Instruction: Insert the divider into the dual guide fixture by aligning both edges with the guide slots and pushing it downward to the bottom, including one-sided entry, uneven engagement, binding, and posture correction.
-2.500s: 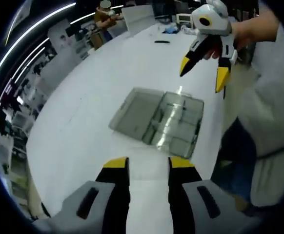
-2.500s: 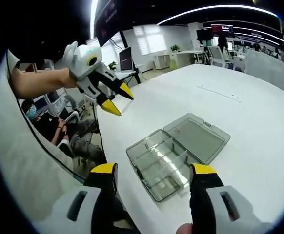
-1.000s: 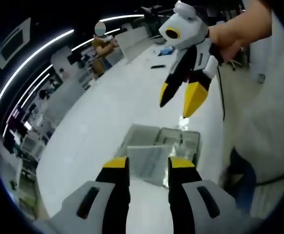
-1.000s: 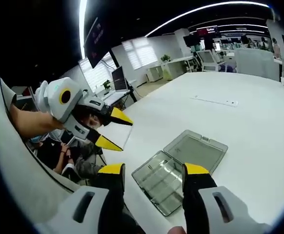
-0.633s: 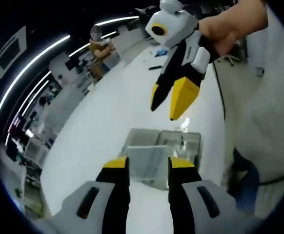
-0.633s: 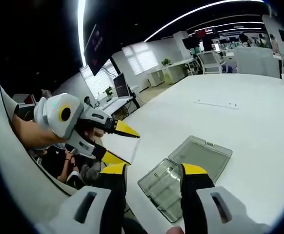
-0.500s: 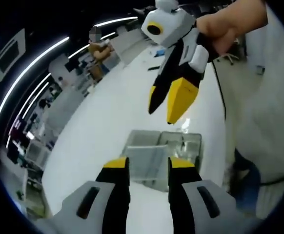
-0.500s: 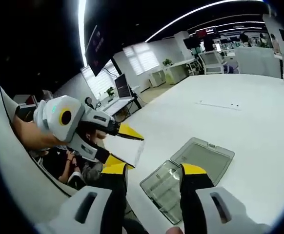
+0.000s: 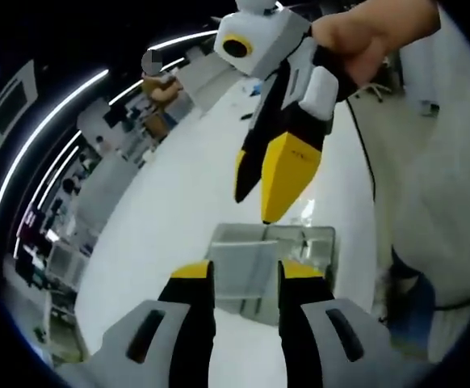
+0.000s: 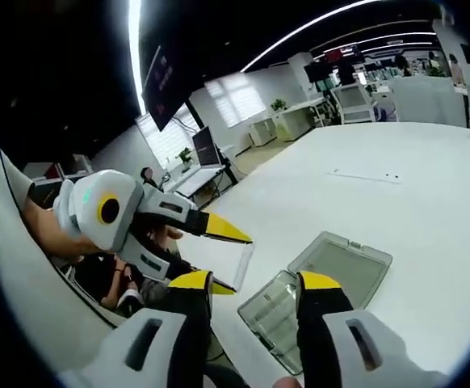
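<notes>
Left gripper view: the left tongs are seen rising from 6 o'clock, jaws parted a moderate way, with the clear divider held flat between the yellow tips. The right tongs enter from 1 o'clock, gripped by a hand, pointing down toward the divider's far edge; the jaws are seen nearly edge-on, so their opening cannot be told here. Beyond the divider, the fixture, a grey translucent compartment box, lies on the white surface. A person is noted far off at 11 o'clock.

Right gripper view: the right tongs are recorded at 6 o'clock, jaws wide apart, nothing gripped between them. The left tongs come in from 9 o'clock, held by a hand, with the divider pinched by its near edge between upper and lower jaw; the sheet projects toward 3 o'clock, held in the air above the surface. The fixture is seen with its lid folded open flat at 3 o'clock, compartments on the near side. The divider is well clear of the fixture, not yet in any slot. Desks with monitors are noted at 11 o'clock.
</notes>
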